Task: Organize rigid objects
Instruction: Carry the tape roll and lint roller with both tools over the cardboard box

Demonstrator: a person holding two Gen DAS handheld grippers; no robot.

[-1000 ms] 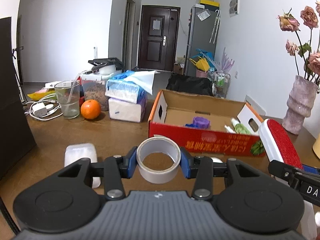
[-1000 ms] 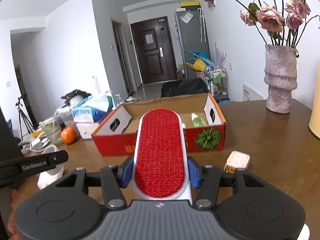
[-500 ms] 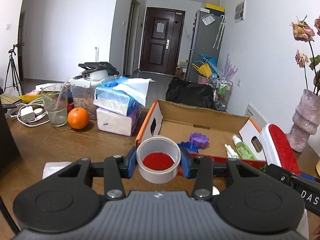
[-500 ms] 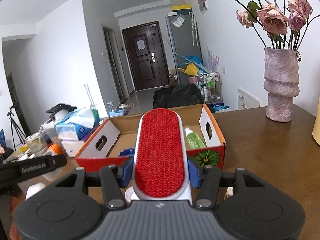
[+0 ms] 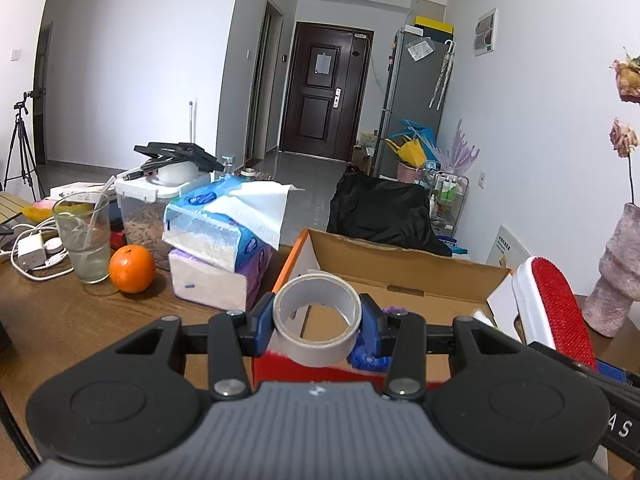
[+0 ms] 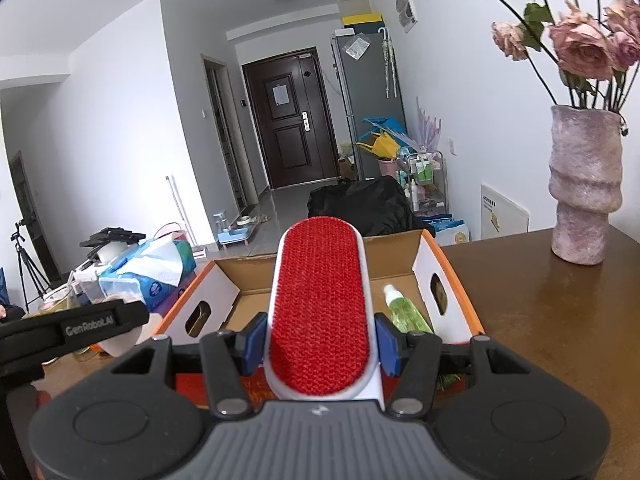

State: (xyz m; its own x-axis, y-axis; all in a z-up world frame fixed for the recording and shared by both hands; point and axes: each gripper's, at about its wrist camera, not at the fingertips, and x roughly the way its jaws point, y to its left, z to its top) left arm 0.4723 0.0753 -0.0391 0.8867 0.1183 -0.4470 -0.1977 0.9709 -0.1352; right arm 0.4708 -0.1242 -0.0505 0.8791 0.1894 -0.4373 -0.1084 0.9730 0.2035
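My left gripper point(image 5: 317, 322) is shut on a grey roll of tape point(image 5: 316, 342) and holds it above the near left corner of the red cardboard box point(image 5: 400, 276). My right gripper point(image 6: 320, 342) is shut on a white lint brush with a red pad point(image 6: 320, 308), held over the box's point(image 6: 456, 280) front edge. The brush also shows at the right of the left wrist view point(image 5: 548, 300). A green bottle point(image 6: 404, 312) lies inside the box. A purple item point(image 5: 394, 311) shows in the box behind my left finger.
Left of the box stand stacked tissue packs point(image 5: 220, 256), an orange point(image 5: 132, 269), a glass with a straw point(image 5: 84, 240), a food container point(image 5: 148, 216) and a charger with cables point(image 5: 32, 254). A pink vase with dried roses point(image 6: 584, 184) stands at the right.
Both grippers have risen and moved forward toward the box, carrying the tape and the brush. The box now lies under and just ahead of them.
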